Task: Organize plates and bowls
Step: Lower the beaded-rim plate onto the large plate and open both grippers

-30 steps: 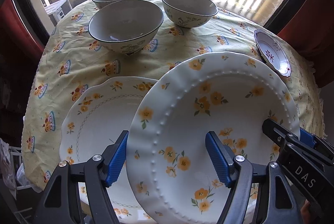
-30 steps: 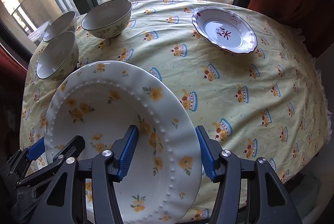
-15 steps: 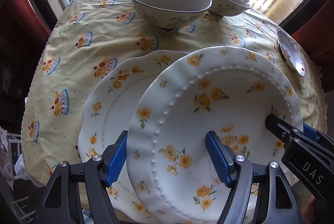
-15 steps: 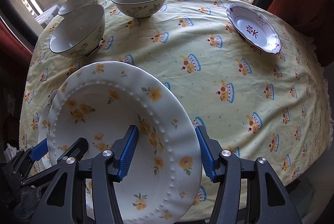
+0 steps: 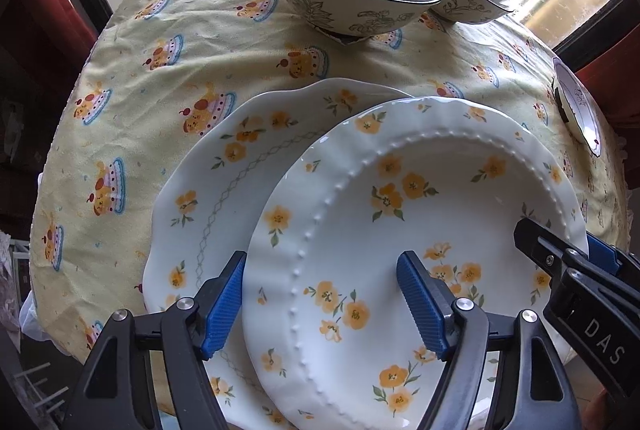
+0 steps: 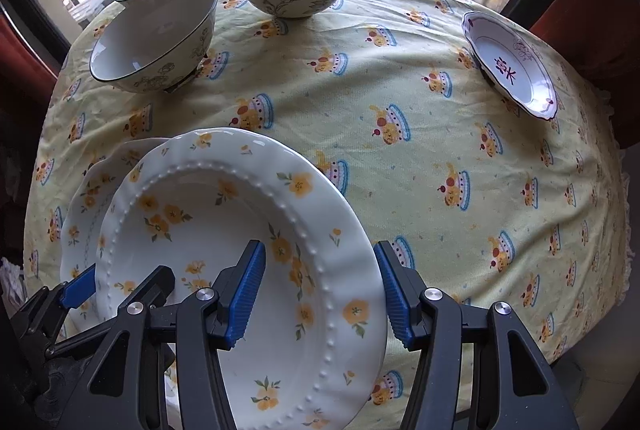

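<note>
In the left wrist view, the wavy-edged plate [image 5: 224, 189] lies flat on the yellow tablecloth [image 5: 160, 69] at centre left, and the beaded yellow-flower plate [image 5: 400, 230] hangs just above it, overlapping its right half and tilted up toward the right of the frame. The coming move, as I judge it, turns on that offset: the carried plate sits to the right of the one below and would need to slide leftward and level out to stack squarely. The left gripper [image 5: 320, 304] straddles the beaded plate's left rim, one blue pad outside and one over the well; its jaws are opening, fairly wide, and I cannot tell whether the pads press on the plate. At the far right edge the right gripper [image 5: 560, 254] straddles the opposite rim. In the right wrist view, that gripper [image 6: 316, 298] spans the plate's [image 6: 224, 270] right rim at a middling opening, seemingly clamped on it, though contact is hard to confirm. Three bowls [image 6: 160, 33] stand in the upper left, and a small purple-patterned dish [image 6: 516, 65] at upper right.
</note>
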{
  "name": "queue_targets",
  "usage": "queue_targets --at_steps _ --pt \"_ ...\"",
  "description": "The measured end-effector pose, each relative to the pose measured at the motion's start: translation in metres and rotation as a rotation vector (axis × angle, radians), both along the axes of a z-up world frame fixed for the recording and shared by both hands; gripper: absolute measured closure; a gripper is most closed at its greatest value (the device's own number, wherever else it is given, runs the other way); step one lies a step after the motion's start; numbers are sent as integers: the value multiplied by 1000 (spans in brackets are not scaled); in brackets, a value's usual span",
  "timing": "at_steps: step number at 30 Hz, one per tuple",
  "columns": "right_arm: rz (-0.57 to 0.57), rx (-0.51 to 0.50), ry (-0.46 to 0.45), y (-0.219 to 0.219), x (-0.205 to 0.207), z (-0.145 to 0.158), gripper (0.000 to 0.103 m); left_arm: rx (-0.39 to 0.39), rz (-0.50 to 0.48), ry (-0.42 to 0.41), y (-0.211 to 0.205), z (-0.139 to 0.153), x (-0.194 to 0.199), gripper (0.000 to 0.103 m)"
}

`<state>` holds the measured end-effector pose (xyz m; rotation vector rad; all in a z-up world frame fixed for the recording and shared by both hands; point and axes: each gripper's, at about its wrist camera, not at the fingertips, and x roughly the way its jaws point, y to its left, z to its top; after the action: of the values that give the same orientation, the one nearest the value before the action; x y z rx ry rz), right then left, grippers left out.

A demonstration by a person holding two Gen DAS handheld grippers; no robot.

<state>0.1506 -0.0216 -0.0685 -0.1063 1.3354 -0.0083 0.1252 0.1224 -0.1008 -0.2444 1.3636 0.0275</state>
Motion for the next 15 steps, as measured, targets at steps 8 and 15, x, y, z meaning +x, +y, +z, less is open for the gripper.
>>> queue_targets --at_steps 8,15 --pt "15 -11 -4 7 0 -2 45 65 7 5 -2 0 5 24" --pt "17 27 -6 5 -5 -4 49 159 -71 -16 -6 13 4 24"
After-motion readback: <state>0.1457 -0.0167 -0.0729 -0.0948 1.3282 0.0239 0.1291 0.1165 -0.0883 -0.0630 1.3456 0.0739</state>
